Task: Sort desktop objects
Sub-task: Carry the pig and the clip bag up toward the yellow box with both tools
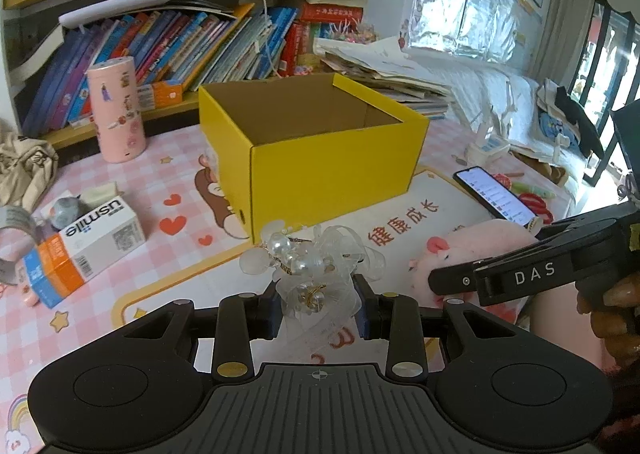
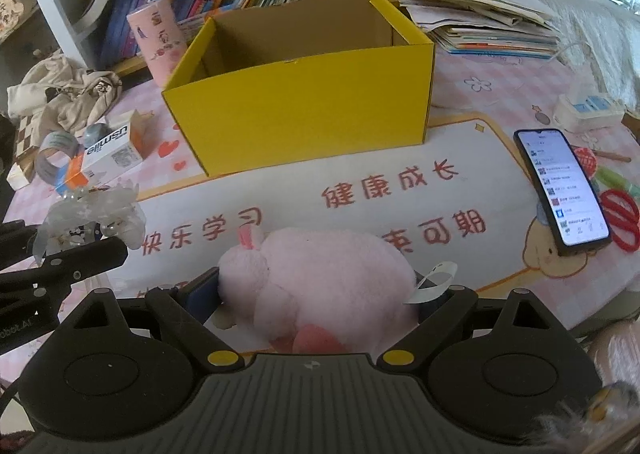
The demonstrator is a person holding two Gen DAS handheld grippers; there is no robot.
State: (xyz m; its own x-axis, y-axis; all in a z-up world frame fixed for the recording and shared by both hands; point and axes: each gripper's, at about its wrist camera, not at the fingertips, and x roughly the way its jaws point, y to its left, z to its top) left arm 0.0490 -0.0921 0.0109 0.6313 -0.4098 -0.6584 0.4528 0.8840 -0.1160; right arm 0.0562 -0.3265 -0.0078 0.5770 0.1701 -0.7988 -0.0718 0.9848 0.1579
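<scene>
Left gripper [image 1: 319,304] jaws closed most of the way on a clear beaded bow [image 1: 312,262], pinched low at its base so loops and beads stand free above the fingers; lifted off the surface, just short of the yellow box [image 1: 320,157], likely carried that way to clear the box wall. Same bow visible in the right view at far left [image 2: 100,213], above the other gripper's black arm. Right gripper [image 2: 318,294] jaws wide apart, bracketing a pink plush [image 2: 320,274] with a pad at each flank; touching or nearly so, real squeeze not confirmable; whether plush rests on the surface or is just raised, cannot tell. White tag [image 2: 434,280] curls out by the right-hand pad. Wide stance fits the plush's bulk. Box open-topped, bare cardboard inner walls showing, floor hidden from both views, so contents unknown. Box set mid-surface on a pink printed mat [image 2: 500,93], within reach of both grippers, evidently the bin for sorting. Loose around it: usmile carton [image 1: 92,242] lying flat to the left, tape roll [image 2: 56,157] beside it, pink canister [image 1: 116,109] upright behind, phone [image 2: 562,185] face up with screen lit to the right, red scissors [image 2: 620,217] past the phone. Books [image 1: 168,49] and paper stack [image 2: 480,13] behind, probably not part of the sort. Judgement: both grippers loaded or loading, bow closest to the box opening; plush a soft grab, slip risk low, tag may snag.
</scene>
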